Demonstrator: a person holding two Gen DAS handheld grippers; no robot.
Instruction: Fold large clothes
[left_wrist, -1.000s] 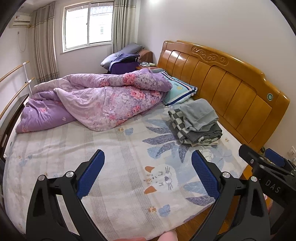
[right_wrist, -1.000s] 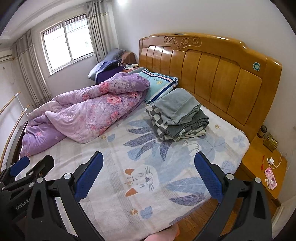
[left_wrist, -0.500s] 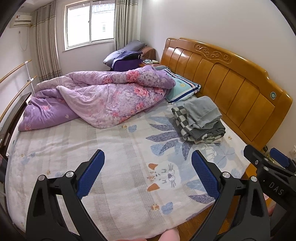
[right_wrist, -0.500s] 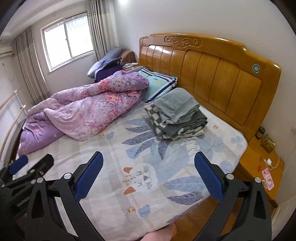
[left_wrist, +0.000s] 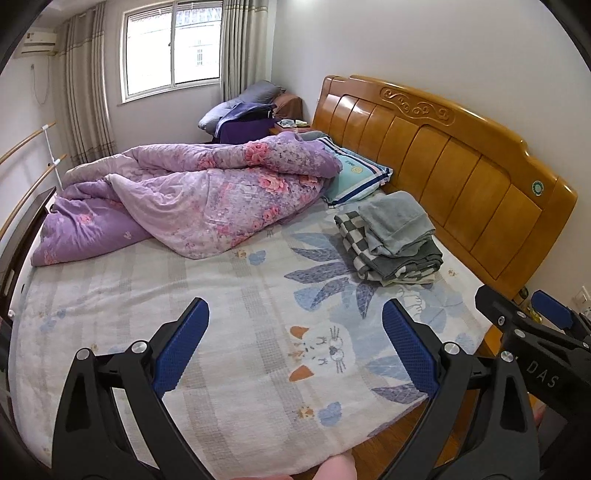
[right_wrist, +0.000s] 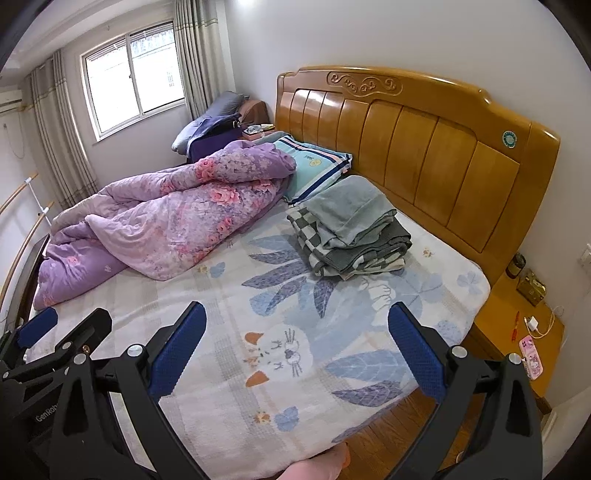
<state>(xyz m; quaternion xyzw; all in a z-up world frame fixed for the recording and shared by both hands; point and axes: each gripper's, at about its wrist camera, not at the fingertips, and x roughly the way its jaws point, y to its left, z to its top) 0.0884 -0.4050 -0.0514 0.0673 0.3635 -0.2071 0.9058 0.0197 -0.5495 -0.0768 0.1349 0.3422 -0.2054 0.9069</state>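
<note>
A stack of folded clothes (left_wrist: 391, 236), grey over a checked piece, lies on the bed near the wooden headboard; it also shows in the right wrist view (right_wrist: 351, 229). My left gripper (left_wrist: 295, 347) is open and empty, held above the bed's near side. My right gripper (right_wrist: 295, 347) is open and empty too, beside the left one. The right gripper's arm shows at the right edge of the left wrist view (left_wrist: 528, 325). Both are well short of the stack.
A crumpled purple floral quilt (left_wrist: 192, 199) fills the far left of the bed (left_wrist: 240, 332). A striped pillow (left_wrist: 354, 177) lies by the headboard (left_wrist: 461, 173). A bedside table (right_wrist: 517, 325) with a pink phone stands at the right. Wooden floor lies below the bed's edge.
Both grippers have pulled back and up from the bed, so more of the mattress edge and floor shows. Both stay open and empty.
</note>
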